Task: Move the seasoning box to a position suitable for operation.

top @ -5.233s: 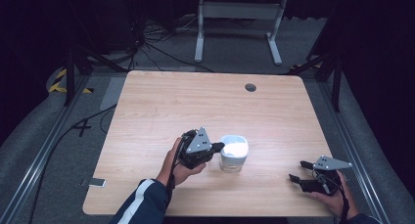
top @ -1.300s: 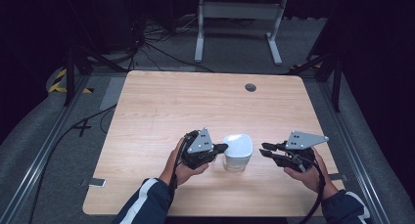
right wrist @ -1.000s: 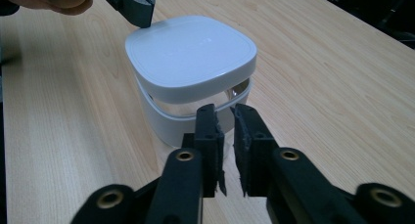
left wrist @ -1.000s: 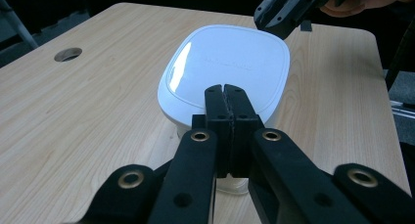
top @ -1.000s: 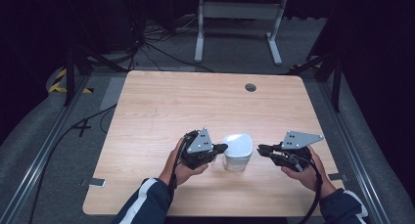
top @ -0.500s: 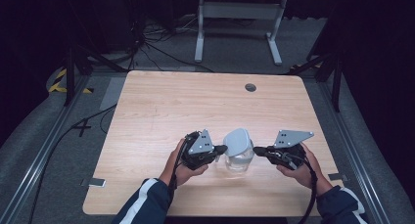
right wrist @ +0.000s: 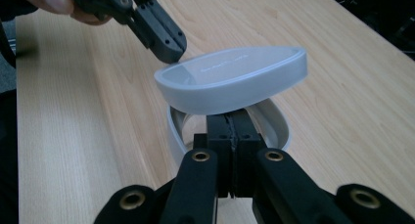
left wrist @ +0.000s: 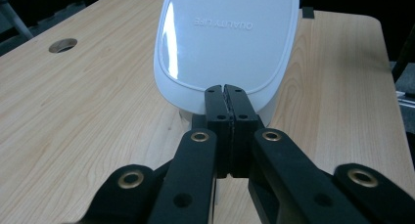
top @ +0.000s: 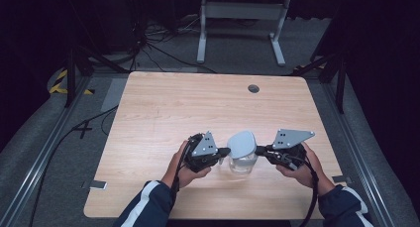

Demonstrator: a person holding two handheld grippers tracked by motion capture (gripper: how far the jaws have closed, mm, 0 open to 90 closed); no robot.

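A clear round container (top: 242, 163) stands near the table's front edge, with a white lid (top: 241, 142) tilted above it. The lid's right side is lifted off the rim (right wrist: 274, 123). My right gripper (top: 258, 149) comes in from the right, its jaws shut on the lid's (right wrist: 232, 82) raised edge in the right gripper view (right wrist: 231, 119). From the left, my left gripper (top: 227, 150) is shut, its tips (left wrist: 226, 89) against the low edge of the lid (left wrist: 227, 38). It also appears beyond the lid (right wrist: 169, 48) in the right gripper view.
The wooden table (top: 198, 108) has a round cable hole (top: 253, 88) at the back right. A white metal frame (top: 237, 19) and cables lie on the floor beyond. Grey floor rails run along both sides of the table.
My right gripper has moved left to the lid and risen slightly. The lid's right side has tipped up off the container. The left gripper has stayed in place.
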